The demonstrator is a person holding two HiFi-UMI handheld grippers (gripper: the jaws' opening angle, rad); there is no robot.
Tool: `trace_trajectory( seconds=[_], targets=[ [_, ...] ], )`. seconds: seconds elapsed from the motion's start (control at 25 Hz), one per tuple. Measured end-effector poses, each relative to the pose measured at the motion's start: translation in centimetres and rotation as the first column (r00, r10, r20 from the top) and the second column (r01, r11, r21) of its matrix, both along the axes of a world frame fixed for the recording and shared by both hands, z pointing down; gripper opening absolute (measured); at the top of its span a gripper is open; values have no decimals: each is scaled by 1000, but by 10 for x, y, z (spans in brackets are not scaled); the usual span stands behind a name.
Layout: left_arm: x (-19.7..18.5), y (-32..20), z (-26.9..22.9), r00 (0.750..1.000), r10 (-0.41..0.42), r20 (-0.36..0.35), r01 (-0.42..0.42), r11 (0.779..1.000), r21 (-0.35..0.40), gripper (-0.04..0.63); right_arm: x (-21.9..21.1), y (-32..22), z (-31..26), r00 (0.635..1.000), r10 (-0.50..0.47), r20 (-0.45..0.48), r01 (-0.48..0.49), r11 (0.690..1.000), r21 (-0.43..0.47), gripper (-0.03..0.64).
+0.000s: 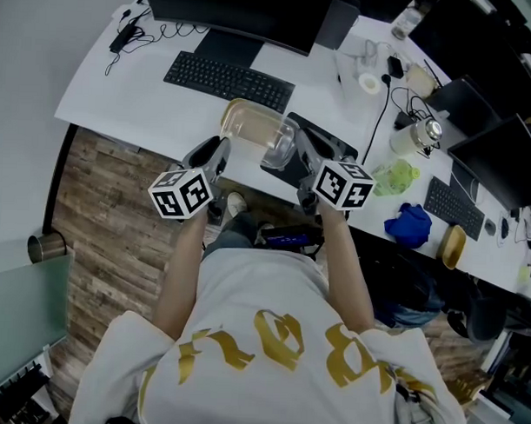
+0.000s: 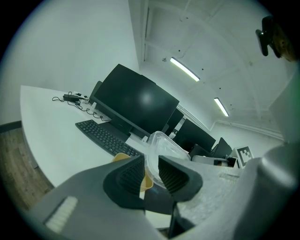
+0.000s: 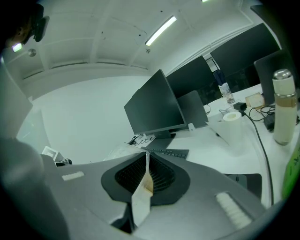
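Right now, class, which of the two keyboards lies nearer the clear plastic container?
The keyboard directly before the large monitor, just behind the clear plastic container. The other keyboard sits far right, past the blue cloth.

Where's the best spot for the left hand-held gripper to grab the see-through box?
Grip the box by its thin rim on the left side, coming in from the left with the left hand-held gripper. The body is wide and rounded, likely too wide for the jaws, while the rim is a flat lip. The right hand-held gripper is shut on the rim opposite.
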State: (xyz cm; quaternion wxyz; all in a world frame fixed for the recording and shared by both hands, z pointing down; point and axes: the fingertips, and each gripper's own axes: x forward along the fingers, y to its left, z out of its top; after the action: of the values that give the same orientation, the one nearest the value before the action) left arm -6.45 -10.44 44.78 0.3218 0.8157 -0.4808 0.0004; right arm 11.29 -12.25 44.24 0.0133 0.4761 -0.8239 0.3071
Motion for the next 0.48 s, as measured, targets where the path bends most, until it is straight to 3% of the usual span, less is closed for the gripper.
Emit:
trace_trajectory(
  seconds=[0.48],
  targets=[
    [0, 0, 2, 1000, 10, -5, -10, 1000, -5, 87, 0, 4, 5, 1000, 9, -8, -9, 1000, -21, 43]
  ],
)
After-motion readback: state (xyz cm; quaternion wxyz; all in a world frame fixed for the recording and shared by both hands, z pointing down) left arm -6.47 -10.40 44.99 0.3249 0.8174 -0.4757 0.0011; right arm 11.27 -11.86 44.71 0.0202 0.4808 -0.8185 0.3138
